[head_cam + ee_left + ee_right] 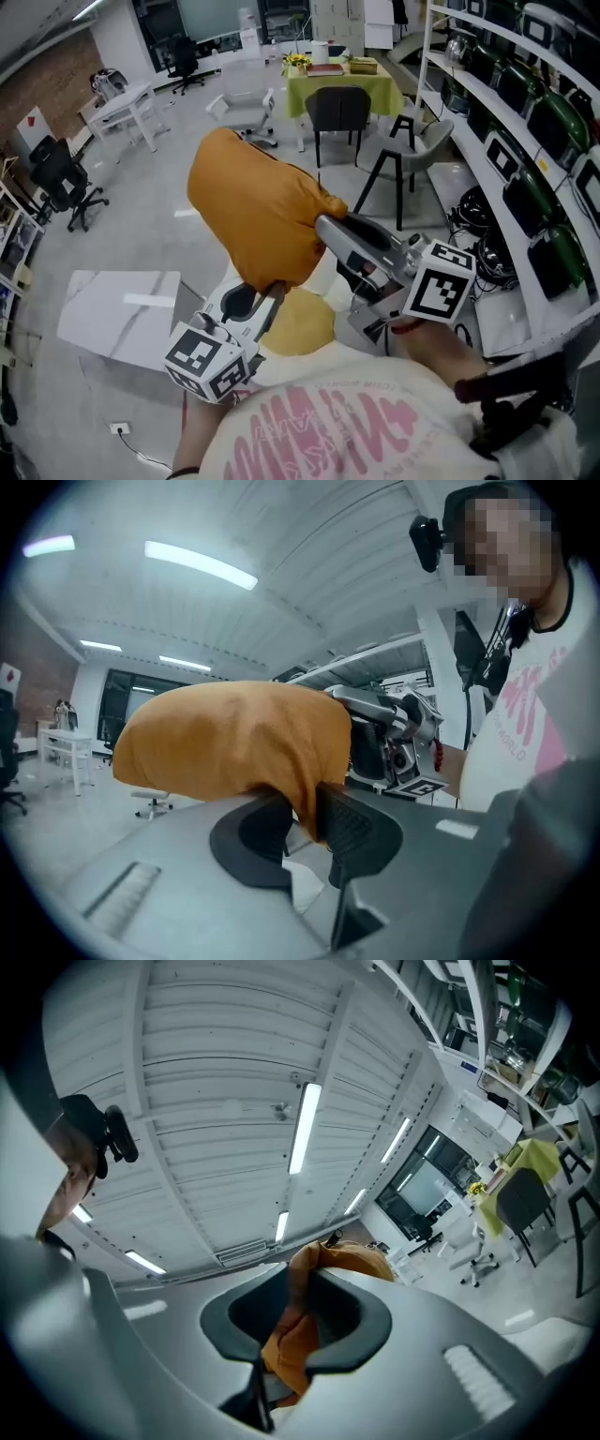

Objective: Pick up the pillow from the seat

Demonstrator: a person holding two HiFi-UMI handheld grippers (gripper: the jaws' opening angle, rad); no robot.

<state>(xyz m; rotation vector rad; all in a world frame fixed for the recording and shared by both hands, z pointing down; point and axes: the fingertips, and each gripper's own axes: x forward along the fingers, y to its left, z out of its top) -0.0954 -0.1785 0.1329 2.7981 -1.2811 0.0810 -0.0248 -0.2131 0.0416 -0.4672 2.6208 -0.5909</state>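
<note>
Orange pillow (255, 208) airborne, long axis up-left; left gripper (269, 292) nips its bottom corner, right gripper (325, 226) its right edge, both jaws nearly closed on fabric.

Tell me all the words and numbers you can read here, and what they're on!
"WORLD": pink print on the person's white shirt, left gripper view.
Bigger pink letters on that shirt, head view: upside down, unreadable.
Marker cubes: black-and-white squares only, no words.
Sign by the brick wall: too small.
</note>
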